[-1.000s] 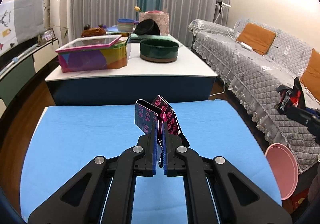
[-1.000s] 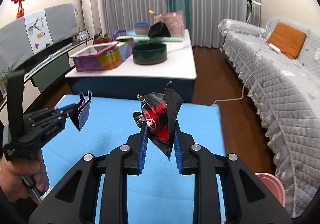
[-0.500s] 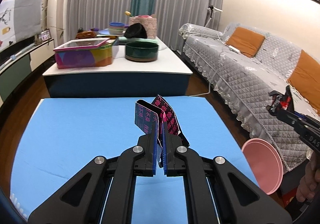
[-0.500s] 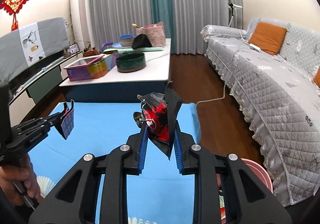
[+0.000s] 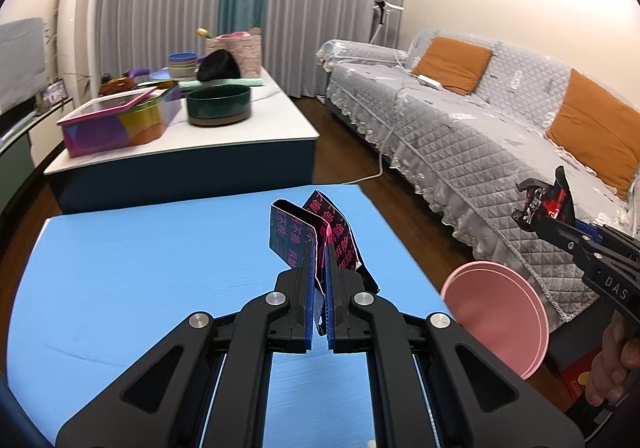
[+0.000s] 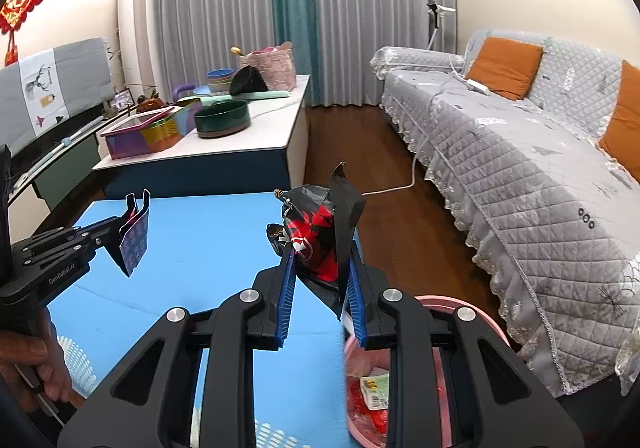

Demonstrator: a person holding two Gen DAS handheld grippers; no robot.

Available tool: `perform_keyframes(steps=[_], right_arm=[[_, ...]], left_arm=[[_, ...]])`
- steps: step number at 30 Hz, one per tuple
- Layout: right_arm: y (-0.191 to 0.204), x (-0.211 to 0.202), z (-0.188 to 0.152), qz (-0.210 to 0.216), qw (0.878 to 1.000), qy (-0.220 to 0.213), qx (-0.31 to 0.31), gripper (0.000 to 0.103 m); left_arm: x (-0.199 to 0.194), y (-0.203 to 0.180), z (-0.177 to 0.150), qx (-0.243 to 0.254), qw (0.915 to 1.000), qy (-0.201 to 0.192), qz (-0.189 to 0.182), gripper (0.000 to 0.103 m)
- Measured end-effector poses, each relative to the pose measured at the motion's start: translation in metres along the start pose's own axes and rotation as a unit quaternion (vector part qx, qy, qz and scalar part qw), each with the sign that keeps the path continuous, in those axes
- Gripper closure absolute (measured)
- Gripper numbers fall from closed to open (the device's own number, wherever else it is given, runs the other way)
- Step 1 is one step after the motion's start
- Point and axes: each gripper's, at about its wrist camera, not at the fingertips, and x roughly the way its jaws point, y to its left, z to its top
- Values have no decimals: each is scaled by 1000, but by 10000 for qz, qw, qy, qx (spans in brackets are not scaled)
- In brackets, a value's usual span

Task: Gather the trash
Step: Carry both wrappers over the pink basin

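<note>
- Left wrist view: my left gripper (image 5: 318, 290) is clenched on a dark blue and pink wrapper (image 5: 310, 234), holding it above the blue tabletop (image 5: 140, 268) near its right edge.
- The wrapper is folded, its long axis runs forward along the fingers, and its free end points up and away from me, toward the far edge.
- Off the right edge sits the pink bin (image 5: 496, 316), seen here rim-on; my right gripper (image 5: 538, 214) hovers above and beyond it with a red and black wrapper (image 5: 546, 202).
- Right wrist view: my right gripper (image 6: 320, 272) is clamped on that crumpled red and black wrapper (image 6: 320, 236), which stands roughly upright with a torn flap pointing up.
- The pink bin (image 6: 478, 318) lies just under the right finger, past the tabletop's near right corner, with trash already inside.
- My left gripper (image 6: 132, 232) hangs well apart, over the left side of the tabletop, its wrapper's (image 6: 136, 244) broad face turned toward this camera.
- I judge the step in hand to be the drop: I should bring the wrapper squarely over the bin's opening, tip the fingers down, then open the jaws wide so the foil doesn't cling to a pad.
- The left wrapper must cross to the right edge before I let it go.
</note>
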Motion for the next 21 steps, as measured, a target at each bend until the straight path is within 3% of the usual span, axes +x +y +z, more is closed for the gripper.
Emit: perform_keyframes(steps=[21], right_arm=[[-51,-10,-13,-374,9989,64,260,78]], left_arm=[[22,-65,-2,391,9982,141,-423,99]])
